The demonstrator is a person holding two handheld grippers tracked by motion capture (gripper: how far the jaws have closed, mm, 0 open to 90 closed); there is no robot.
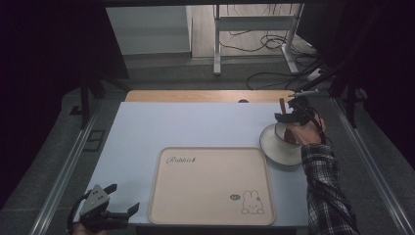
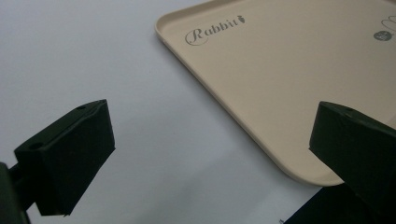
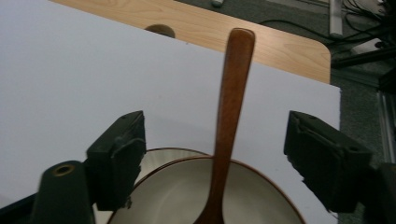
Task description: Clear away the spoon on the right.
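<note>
Near the tabletop's right edge, the right hand-held gripper (image 3: 215,158), jaws apart, straddles the stiff, light wooden spoon (image 3: 229,116) in the bowl (image 3: 247,186); grip its slim handle mid-length.

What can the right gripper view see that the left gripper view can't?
The right gripper view looks past its own open jaws at a brown wooden spoon standing in a bowl, with the bare wooden table edge beyond. The left gripper view looks past its own wide-open jaws at a beige tray with "Rabbit" printed on it. Both see the pale table sheet underneath, and neither gripper is pressing on anything.
</note>
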